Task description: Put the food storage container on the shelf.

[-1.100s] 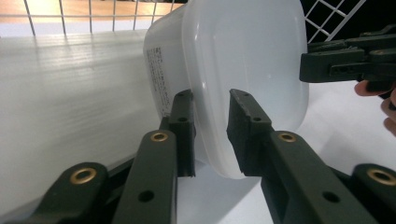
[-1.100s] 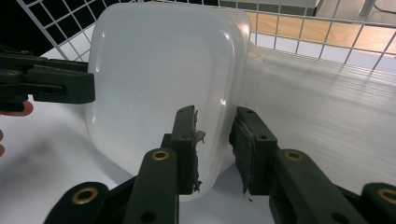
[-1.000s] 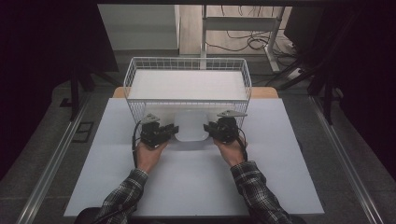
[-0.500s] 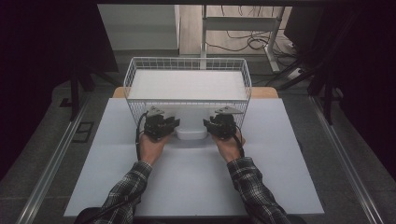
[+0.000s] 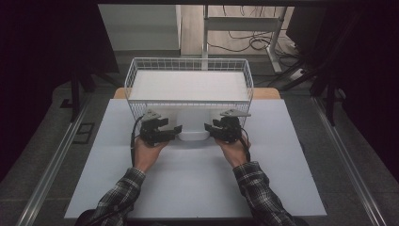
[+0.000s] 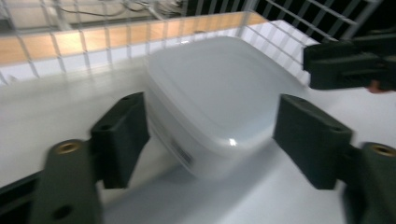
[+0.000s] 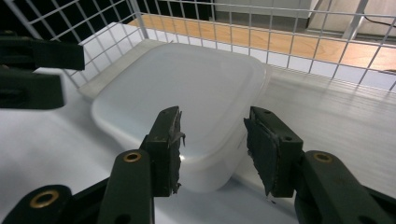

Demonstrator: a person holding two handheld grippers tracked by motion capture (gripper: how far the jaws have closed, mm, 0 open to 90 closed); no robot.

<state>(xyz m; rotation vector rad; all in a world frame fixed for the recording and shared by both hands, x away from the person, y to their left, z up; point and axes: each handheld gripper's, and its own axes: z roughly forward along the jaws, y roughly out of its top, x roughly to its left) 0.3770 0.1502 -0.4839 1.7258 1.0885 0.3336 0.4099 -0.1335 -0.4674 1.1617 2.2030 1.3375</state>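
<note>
Change: both grippers' jaws have just been opening; hands barely shifted since the earlier frame.
Left gripper (image 5: 175, 130): jaws apart, container ahead between them, untouched.
Right gripper (image 5: 209, 127): jaws apart, off the container.
Container (image 5: 193, 126): upside down on the mat (image 5: 197, 179), against the wire basket (image 5: 188, 66), midway between both grippers.

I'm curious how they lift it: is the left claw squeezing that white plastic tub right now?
No, the left claw stands wide open, its jaws having just spread, with the tub lying free between them.
</note>
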